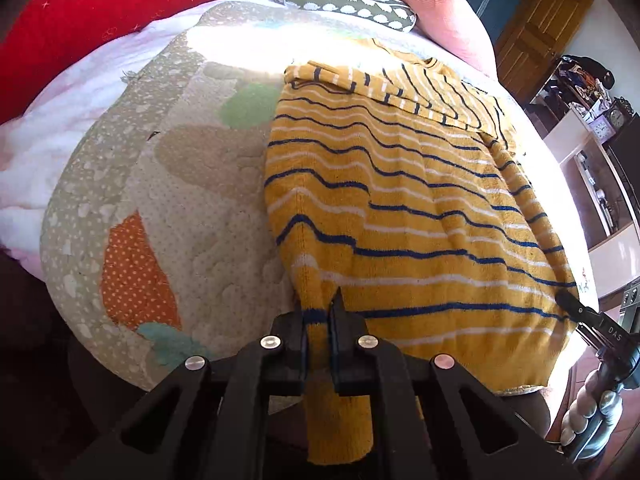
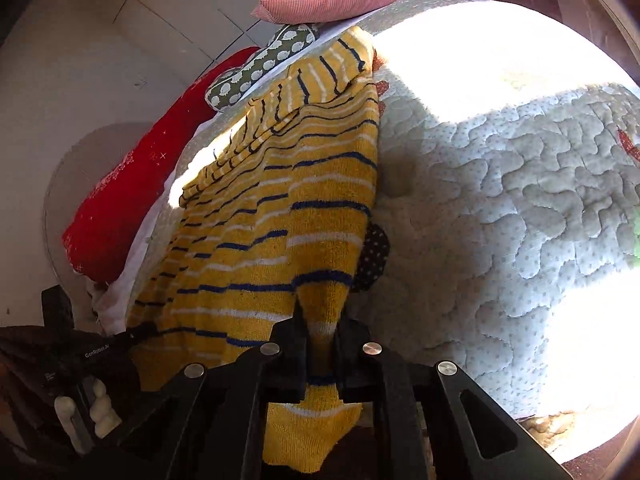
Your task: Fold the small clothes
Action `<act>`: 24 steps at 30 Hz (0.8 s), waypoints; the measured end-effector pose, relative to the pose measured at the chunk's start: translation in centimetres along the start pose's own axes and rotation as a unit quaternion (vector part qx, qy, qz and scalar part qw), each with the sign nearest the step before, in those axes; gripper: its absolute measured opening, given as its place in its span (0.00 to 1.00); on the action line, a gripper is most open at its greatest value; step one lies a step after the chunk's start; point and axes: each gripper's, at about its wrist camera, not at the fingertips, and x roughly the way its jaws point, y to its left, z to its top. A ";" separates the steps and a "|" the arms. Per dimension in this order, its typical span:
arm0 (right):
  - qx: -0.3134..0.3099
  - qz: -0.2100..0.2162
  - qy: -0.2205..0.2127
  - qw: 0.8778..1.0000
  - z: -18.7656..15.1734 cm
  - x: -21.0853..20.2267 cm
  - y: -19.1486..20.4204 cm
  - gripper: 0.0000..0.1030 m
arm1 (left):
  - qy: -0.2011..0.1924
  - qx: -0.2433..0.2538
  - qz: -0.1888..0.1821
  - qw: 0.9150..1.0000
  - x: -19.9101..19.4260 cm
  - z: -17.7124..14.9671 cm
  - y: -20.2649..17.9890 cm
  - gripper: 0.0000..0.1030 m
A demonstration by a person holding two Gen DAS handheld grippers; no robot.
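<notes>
A: Item one, bottom centre of each wrist view: we are clamping the left gripper and the right gripper each onto a near hem corner of the yellow striped sweater, the fabric bunching between closed jaws and hanging down past them.

B: Noted. We are risking a thin pinch; a single layer could be slipping free once we lift, letting that corner drop.

A: Item two, mid-frame: the sweater body is lying flat on the quilted mat, its sleeve folded across the top.

B: If we are pulling unevenly, that sleeve fold may be sliding open or the hem skewing.

A: Item three, upper frame: the spotted cushion, the pink pillow and the red pillow.

B: Overshooting could be landing the hem against them.
</notes>
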 end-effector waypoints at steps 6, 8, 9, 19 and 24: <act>0.022 -0.020 0.015 0.999 -1.9 -0.4 -2.5 0.09 | 0.025 0.014 0.015 0.999 0.8 -2.0 -0.5 0.08; 0.029 -0.015 0.011 0.999 -2.0 -0.8 -2.5 0.11 | 0.039 0.012 0.009 0.999 1.5 -2.4 -0.4 0.08; 0.028 -0.015 0.005 0.999 -1.7 -1.3 -2.3 0.11 | 0.041 0.008 -0.003 0.999 1.4 -2.5 -0.1 0.09; -0.056 -0.016 -0.059 0.997 7.4 -0.5 4.3 0.13 | -0.026 -0.034 -0.026 0.999 -2.6 -2.6 2.1 0.28; -0.015 0.041 -0.006 0.999 14.3 8.4 5.8 0.13 | -0.038 -0.036 -0.021 0.998 -3.1 -2.1 2.4 0.31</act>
